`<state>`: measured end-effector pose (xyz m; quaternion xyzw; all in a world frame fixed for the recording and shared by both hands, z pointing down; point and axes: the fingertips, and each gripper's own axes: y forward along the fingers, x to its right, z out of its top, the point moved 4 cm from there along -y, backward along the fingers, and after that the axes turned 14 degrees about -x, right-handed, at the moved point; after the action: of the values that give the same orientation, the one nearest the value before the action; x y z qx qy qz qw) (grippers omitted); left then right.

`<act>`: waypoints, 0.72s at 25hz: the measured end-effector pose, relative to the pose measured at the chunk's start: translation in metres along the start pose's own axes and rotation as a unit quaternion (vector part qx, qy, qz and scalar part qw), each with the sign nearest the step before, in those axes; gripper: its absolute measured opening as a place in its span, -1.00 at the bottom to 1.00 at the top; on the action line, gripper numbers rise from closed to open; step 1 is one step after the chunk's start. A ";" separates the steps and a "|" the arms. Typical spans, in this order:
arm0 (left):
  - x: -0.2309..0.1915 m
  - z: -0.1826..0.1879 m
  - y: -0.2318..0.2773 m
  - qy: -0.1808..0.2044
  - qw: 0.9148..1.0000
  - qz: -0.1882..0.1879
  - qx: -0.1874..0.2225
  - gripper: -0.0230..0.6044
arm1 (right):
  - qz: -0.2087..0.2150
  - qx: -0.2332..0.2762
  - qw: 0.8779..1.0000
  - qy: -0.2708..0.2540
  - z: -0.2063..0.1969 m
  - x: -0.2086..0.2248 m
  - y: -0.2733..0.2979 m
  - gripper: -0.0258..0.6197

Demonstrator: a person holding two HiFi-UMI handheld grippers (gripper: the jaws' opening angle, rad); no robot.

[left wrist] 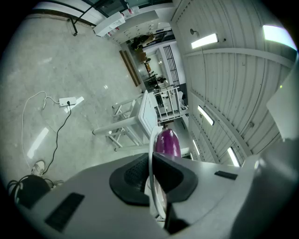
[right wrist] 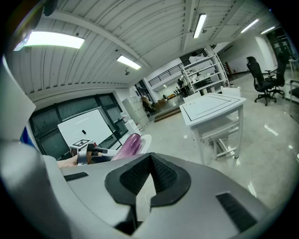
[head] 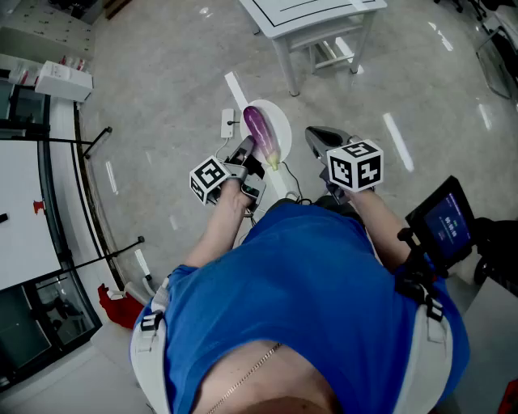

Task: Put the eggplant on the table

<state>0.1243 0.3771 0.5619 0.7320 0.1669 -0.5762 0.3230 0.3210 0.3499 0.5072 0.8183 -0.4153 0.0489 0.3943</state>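
Head view: seen from above, a person in a blue shirt (head: pixel 316 283) stands on a grey polished floor (head: pixel 162 97) and holds a gripper in each hand. At the left, the left gripper (head: pixel 245 149) has its jaws clamped on the near rim of a white plate (head: pixel 281 123), which is held up in the air. A purple eggplant (head: pixel 261 129) lies lengthwise in the plate. The left gripper view shows the thin plate rim pinched between the two dark pads, with the eggplant just beyond them. On the floor below the plate lies a white power strip (head: pixel 228 123). Just to the right of the plate, the right gripper (head: pixel 316 134) hangs beside it without touching; the right gripper view shows its jaws pressed together with nothing between them. Further up stands a white table (head: pixel 312 12), well apart from the plate. At the far right is a small lit screen (head: pixel 443 222).
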 end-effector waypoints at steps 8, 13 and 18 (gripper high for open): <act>0.002 0.003 0.003 0.003 1.000 -0.002 -0.001 -0.85 | -0.007 0.012 1.000 -0.020 0.005 -0.002 -0.001 -0.92; 0.004 0.003 0.004 0.002 1.000 -0.003 -0.002 -0.84 | -0.010 0.022 1.000 -0.019 0.008 -0.003 -0.004 -0.92; 0.003 0.003 0.003 0.002 1.000 -0.001 0.000 -0.85 | -0.010 0.026 0.999 -0.017 0.009 -0.002 -0.005 -0.92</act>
<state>0.1250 0.3726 0.5596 0.7328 0.1683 -0.5755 0.3217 0.3207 0.3471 0.4975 0.8335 -0.4120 0.0418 0.3659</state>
